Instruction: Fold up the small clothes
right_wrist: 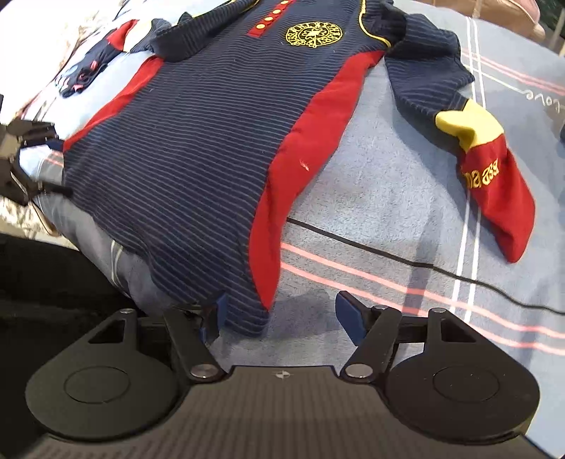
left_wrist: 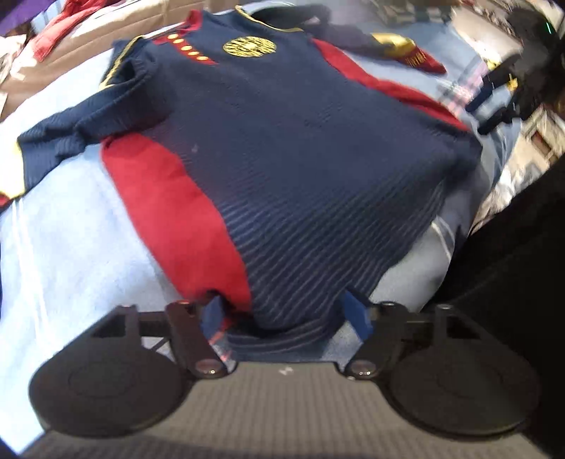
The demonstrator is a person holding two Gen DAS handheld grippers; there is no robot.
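A small navy striped sweater [left_wrist: 282, 148] with red side panels, gold buttons and a gold crest lies spread flat on a light blue blanket [left_wrist: 70, 226]. It also shows in the right wrist view [right_wrist: 197, 148]. My left gripper [left_wrist: 286, 310] is open, its blue pads on either side of the sweater's bottom hem, which lies between them. My right gripper [right_wrist: 282, 310] is open at the hem's other corner; the left pad is under or against the cloth, the right pad stands free. One sleeve with a yellow and red cuff [right_wrist: 491, 169] lies out to the right.
A thin black cable [right_wrist: 406, 257] crosses the blanket near my right gripper. The blanket's edge drops to a dark area [left_wrist: 512, 254] on the left wrist view's right. Other clothes [left_wrist: 53, 31] lie at the far side. The other gripper [right_wrist: 21, 155] shows at the right wrist view's left edge.
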